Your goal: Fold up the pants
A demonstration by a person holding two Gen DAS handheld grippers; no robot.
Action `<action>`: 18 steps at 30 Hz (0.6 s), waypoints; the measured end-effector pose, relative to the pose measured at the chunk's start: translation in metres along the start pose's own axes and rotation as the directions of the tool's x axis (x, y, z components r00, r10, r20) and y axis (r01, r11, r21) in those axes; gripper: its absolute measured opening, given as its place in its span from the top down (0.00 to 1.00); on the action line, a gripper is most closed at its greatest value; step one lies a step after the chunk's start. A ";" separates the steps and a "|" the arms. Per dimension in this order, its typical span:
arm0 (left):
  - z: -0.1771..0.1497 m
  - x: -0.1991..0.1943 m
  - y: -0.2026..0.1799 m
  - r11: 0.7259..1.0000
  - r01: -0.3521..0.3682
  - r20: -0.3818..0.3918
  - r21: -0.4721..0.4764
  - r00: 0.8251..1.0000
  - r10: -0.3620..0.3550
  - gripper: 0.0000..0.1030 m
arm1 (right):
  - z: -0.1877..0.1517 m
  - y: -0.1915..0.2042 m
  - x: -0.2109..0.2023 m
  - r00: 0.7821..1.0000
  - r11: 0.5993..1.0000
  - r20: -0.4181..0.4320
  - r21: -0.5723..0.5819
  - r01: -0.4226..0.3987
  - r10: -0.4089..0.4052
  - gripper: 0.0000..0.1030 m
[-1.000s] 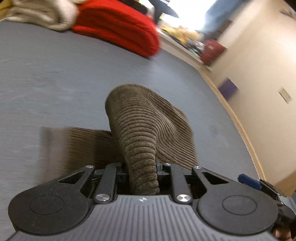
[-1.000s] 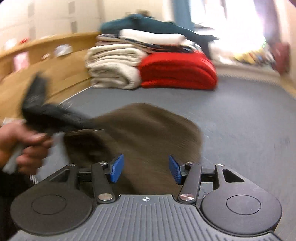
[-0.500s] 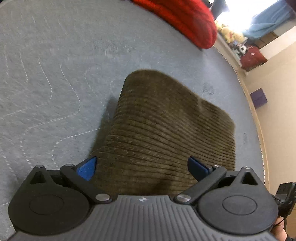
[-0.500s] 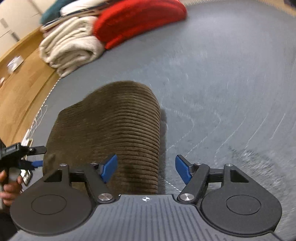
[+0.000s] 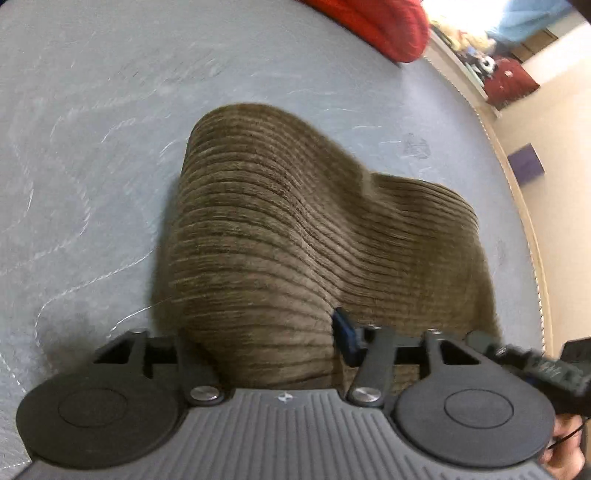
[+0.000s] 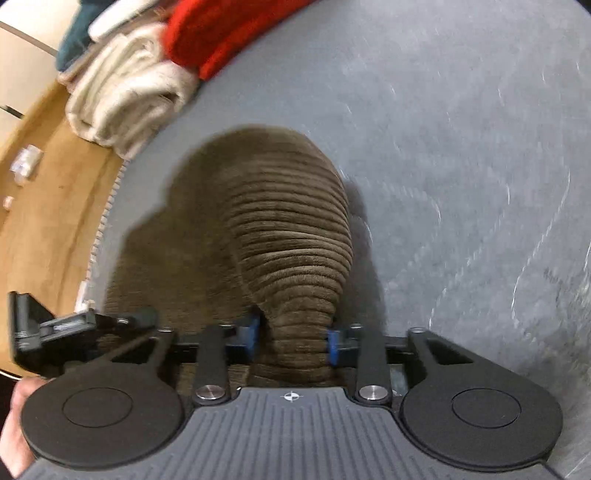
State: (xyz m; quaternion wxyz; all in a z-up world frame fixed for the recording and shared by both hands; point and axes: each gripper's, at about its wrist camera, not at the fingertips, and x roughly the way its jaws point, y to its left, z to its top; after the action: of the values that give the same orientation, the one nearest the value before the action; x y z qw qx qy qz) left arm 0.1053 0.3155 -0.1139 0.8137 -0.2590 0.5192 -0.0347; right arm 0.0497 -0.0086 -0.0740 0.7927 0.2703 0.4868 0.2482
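Brown corduroy pants lie folded on the grey quilted mattress. My left gripper is closing on a raised bunch of the near edge; cloth fills the gap, hides the left pad and touches the blue right pad. In the right wrist view the pants narrow into a ridge. My right gripper is closing on that ridge, both blue pads pressing into it. Each gripper shows at the other view's edge: the right gripper and the left gripper.
A red folded blanket and cream blankets are stacked at the mattress's far end. A wooden surface borders one side of the mattress. A beige wall, a purple box and a red bag lie beyond the other side.
A second ago the left gripper held up a fold of cloth. Half a second ago both stood open over the flat pants. Both have since sunk and closed on bunches of the near edge.
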 end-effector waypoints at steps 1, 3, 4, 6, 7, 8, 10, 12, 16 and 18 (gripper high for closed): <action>0.001 0.000 -0.008 1.000 0.021 0.005 -0.007 1.000 -0.021 0.54 | 0.004 0.002 -0.009 1.000 1.000 0.020 -0.012 -0.008 0.008 0.73; 0.004 0.002 -0.033 0.998 0.060 0.006 0.014 0.998 -0.061 0.55 | 0.016 0.005 -0.029 0.998 0.999 0.056 -0.032 0.027 -0.025 0.73; 0.004 0.005 -0.048 0.997 0.074 0.009 0.037 0.997 -0.074 0.55 | 0.023 0.001 -0.042 0.996 0.999 0.076 -0.025 0.044 -0.042 0.73; 0.006 0.012 -0.081 0.992 0.112 0.017 0.066 0.993 -0.113 0.55 | 0.037 -0.013 -0.068 0.993 0.998 0.109 -0.019 0.055 -0.053 0.73; 0.007 0.015 -0.098 0.989 0.129 0.021 0.077 0.991 -0.131 0.55 | 0.044 -0.019 -0.082 0.990 0.997 0.124 -0.032 0.065 -0.061 0.73; 0.007 0.017 -0.114 0.986 0.139 0.027 0.095 0.989 -0.142 0.55 | 0.050 -0.025 -0.095 0.988 0.996 0.139 -0.048 0.074 -0.067 0.73; 0.006 0.022 -0.153 0.975 0.168 0.050 0.146 0.983 -0.177 0.55 | 0.062 -0.040 -0.125 0.983 0.994 0.167 -0.064 0.084 -0.072 0.73; 0.005 0.029 -0.181 0.963 0.217 0.058 0.158 0.972 -0.228 0.55 | 0.071 -0.056 -0.156 0.975 0.992 0.206 -0.077 0.096 -0.079 0.73; 0.000 0.052 -0.222 0.946 0.278 0.037 0.167 0.957 -0.288 0.45 | 0.093 -0.088 -0.202 0.960 0.988 0.266 -0.106 0.116 -0.084 0.71; -0.002 0.059 -0.233 0.971 0.169 0.084 0.170 0.979 -0.185 0.36 | 0.100 -0.115 -0.208 0.952 0.978 0.264 -0.099 0.183 -0.152 0.59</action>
State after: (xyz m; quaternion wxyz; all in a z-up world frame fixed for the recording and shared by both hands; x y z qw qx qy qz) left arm 0.1804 0.0946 -0.0572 0.8505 -0.2387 0.4483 -0.1366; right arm 0.0716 -0.2481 0.0192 0.8820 0.2087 0.3859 0.1723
